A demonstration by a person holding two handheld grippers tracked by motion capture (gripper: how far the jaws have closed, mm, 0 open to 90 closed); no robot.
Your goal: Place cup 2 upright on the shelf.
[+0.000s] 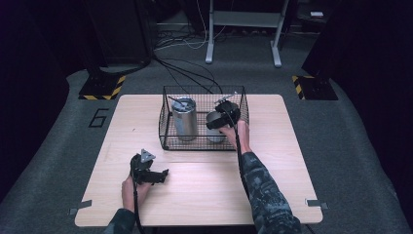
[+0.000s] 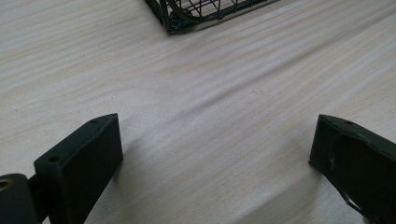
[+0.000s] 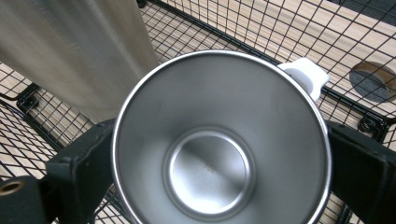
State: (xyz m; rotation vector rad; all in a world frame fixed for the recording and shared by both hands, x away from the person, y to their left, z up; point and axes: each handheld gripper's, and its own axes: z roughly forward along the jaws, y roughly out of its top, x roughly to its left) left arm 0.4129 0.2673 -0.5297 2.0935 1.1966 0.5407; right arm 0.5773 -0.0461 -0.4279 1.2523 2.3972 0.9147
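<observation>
The cup [image 3: 222,144] stands upright in the wire basket [image 1: 168,124], in its right half, and the right gripper [image 1: 223,118] straddles it from above — one black jaw at about 9 o'clock of the rim and the other at 3 o'clock in the right gripper view, both hard against the steel wall. The jaws look clamped on the cup, though the pictures cannot show how firm the squeeze is. The cup's axis runs straight up toward that camera, so its mouth and flat bottom show as nested circles; a small white tab [image 3: 306,74] sticks out at about 1 o'clock of the rim. A taller steel canister [image 1: 184,118] stands just beside the cup, at 9 o'clock of it in the high view and at 10 to 11 o'clock in the right gripper view, near but seemingly not touching. That gap is what counts: any lift has to go straight along the cup's axis, up past the basket's rim, without swinging toward the canister. The left gripper [image 1: 157,175] rests low over the bare table [image 2: 224,107], at 7 o'clock of the basket and well apart from it, jaws spread wide with nothing between them — so the right hand is plainly the nearer one.
</observation>
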